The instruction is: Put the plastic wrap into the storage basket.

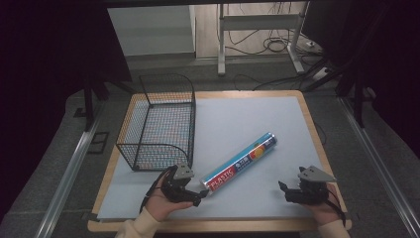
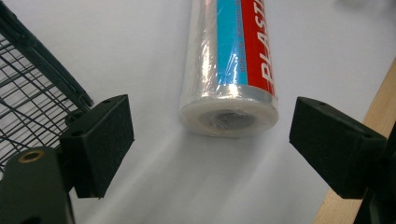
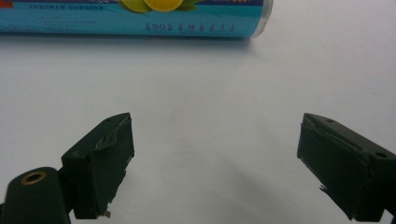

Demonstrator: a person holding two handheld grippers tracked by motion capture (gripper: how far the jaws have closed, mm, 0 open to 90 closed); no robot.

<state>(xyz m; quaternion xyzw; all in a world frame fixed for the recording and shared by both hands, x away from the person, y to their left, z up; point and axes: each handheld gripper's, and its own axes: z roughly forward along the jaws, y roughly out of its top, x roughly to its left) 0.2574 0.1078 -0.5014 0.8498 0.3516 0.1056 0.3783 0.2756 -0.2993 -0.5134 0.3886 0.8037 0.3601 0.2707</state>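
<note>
item 1, far left: wire basket (image 1: 161, 124), black mesh, upright on the pale mat (image 1: 247, 119) of my worktop (image 1: 309, 124), open top, nothing visible inside.

item 2: my left tongs (image 1: 195, 193), just right of the basket's near corner. jaws wide apart, holding nothing, aimed at the near end of the roll; in the left gripper view that end sits between and just ahead of the pads (image 2: 100, 142), not touching.

item 3, centre: roll of plastic wrap (image 1: 240, 161), lying flat, diagonal, near end at my left tongs, far end toward mid-mat.

item 4, right: my right tongs (image 1: 289, 191), gaping open, nothing held, well apart from the roll, near the front right edge.

risks, as i judge them: the roll is round and glossy; a grip on its end alone could let it swivel, slip, or roll off. the basket's corner sits close beside my left jaw and could snag it.

room: open mat right of and beyond the roll; the wooden front edge is close under both hands.
</note>
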